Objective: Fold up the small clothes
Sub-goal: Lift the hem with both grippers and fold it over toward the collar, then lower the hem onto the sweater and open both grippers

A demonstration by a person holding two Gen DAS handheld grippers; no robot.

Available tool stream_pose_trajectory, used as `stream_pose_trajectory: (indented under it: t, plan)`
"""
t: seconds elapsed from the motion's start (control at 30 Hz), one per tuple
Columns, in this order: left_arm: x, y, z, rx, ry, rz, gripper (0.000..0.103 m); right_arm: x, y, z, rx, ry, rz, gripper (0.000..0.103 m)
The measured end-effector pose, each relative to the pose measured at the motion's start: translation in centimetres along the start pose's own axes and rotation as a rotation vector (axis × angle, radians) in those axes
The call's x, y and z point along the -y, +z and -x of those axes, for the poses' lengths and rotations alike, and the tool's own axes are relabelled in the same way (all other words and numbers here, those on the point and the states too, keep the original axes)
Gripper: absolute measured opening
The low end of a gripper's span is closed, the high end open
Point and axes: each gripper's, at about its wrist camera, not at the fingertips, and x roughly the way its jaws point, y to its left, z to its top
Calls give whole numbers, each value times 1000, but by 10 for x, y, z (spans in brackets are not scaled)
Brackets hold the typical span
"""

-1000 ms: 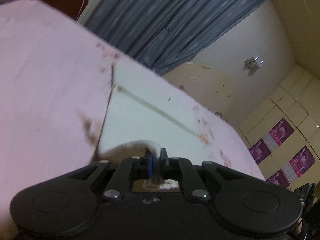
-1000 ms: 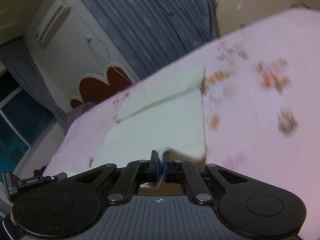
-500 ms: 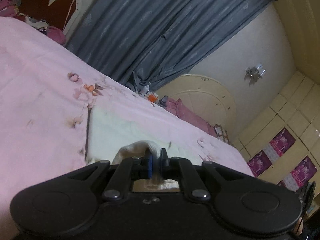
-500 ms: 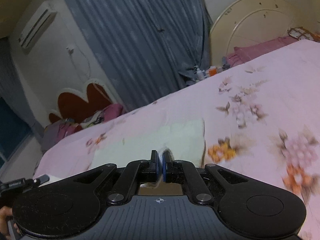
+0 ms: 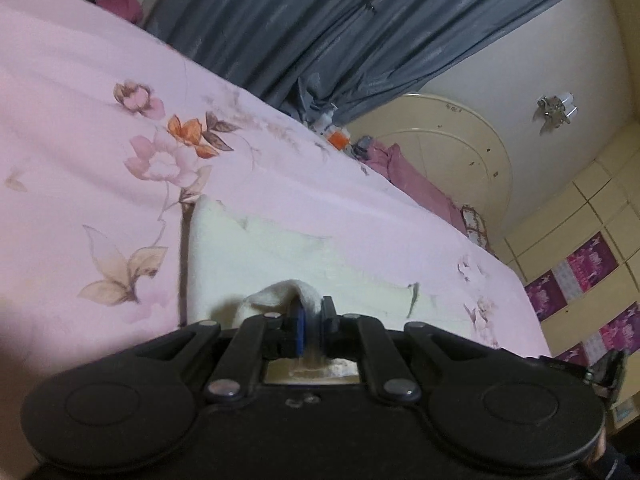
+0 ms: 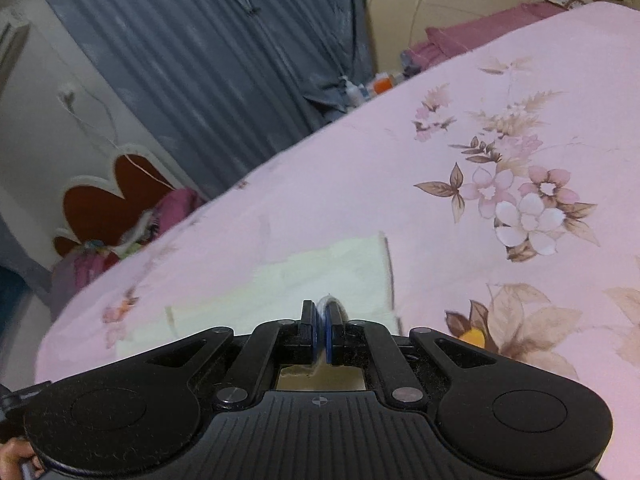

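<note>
A cream cloth [image 5: 280, 256] lies on the pink flowered bedsheet [image 5: 100, 120]. My left gripper [image 5: 311, 308] pinches a raised corner of the cloth's left side; its jaws are beginning to open, with the fabric still between the pads. In the right wrist view the same cream cloth [image 6: 320, 272] lies flat ahead on the sheet [image 6: 520, 100]. My right gripper [image 6: 322, 312] is shut on a fold of its right side. Both grippers sit low over the cloth, and the part of it beneath them is hidden.
Grey curtains [image 5: 320, 20] hang beyond the bed's far edge. A round cream headboard [image 5: 452, 152] with purple pillows [image 5: 416, 176] stands to the right. Small bottles [image 6: 380, 82] stand by the curtain, and a pile of clothes [image 6: 120, 236] lies at the left.
Both grippers have carried the cloth's near edge forward over the rest of it. Less of the cloth shows ahead now, and its tan seam line is covered.
</note>
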Motion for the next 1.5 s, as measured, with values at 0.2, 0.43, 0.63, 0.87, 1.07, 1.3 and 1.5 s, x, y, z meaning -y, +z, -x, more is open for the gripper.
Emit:
stream_pose_trajectory:
  t: [0.2, 0.43, 0.63, 0.87, 1.07, 1.3, 1.5]
  plan:
    - [-4, 9, 2, 98, -6, -16, 67, -1, 12, -6, 139, -84, 23, 64]
    - [4, 12, -18, -6, 61, -196, 61, -6, 8, -22, 56, -56, 175, 42]
    - [12, 11, -41, -95, 137, -296, 30, -16, -6, -52, -34, -99, 286, 22]
    - [9, 6, -32, -35, 107, -280, 3, -24, -11, -56, -31, -87, 385, 2]
    - [1, 12, -18, 93, 76, -213, 3, -29, 6, -37, 132, -70, 373, 2]
    - [-3, 10, -42, -3, 160, -205, 5, -18, -1, -83, -11, -166, 372, 2]
    - [2, 12, -24, 37, 176, -206, 53, -22, 1, -74, 23, -227, 393, 32]
